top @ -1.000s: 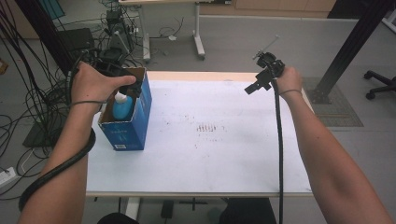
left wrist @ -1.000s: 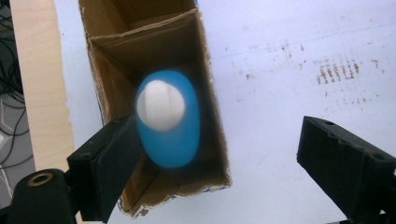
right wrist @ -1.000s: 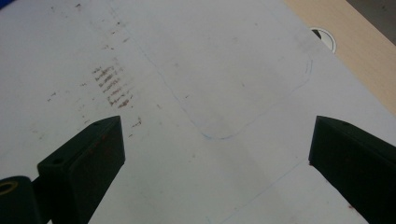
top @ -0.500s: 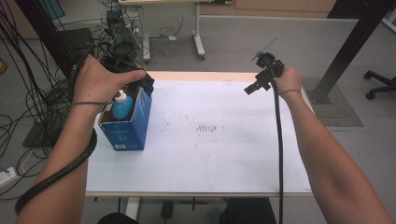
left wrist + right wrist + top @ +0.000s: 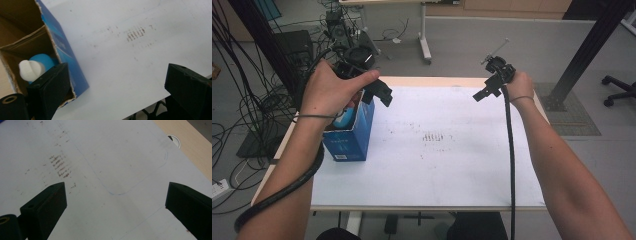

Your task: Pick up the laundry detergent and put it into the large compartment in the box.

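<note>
- Blue cardboard box (image 5: 348,135), open at the top with torn brown flaps, standing upright near the left edge of the white paper-covered table (image 5: 452,160).
- Inside the box: a light blue plastic bottle with a white cap (image 5: 33,66), upright, cap uppermost, just below the box rim; seen in the high view (image 5: 345,119) as a pale blue patch beneath the left hand (image 5: 332,90).
- Left gripper (image 5: 379,92), black, two-jawed, held just above and beside the box's top right edge, tilted down toward the table.
- Left jaws spread wide, nothing between them; in the left gripper view (image 5: 117,92), one jaw overlapping the box's near corner, the other out over bare paper near the table's edge.
- Right gripper (image 5: 486,92) raised over the far right part of the table, well apart from the box, gripped by the right hand (image 5: 519,85), black cable trailing down along the forearm.
- Right jaws likewise spread wide and empty; in the right gripper view (image 5: 115,212), bare paper underneath.
- Cluster of small brownish smudge marks (image 5: 433,136) near the middle of the paper, between the two grippers; visible also in the left gripper view (image 5: 135,34) and the right gripper view (image 5: 60,166).
- Faint blue pen outline (image 5: 130,182) drawn on the paper ahead of the right jaws.
- Round cable hole (image 5: 173,141) in the pale wooden tabletop just beyond the paper's edge.
</note>
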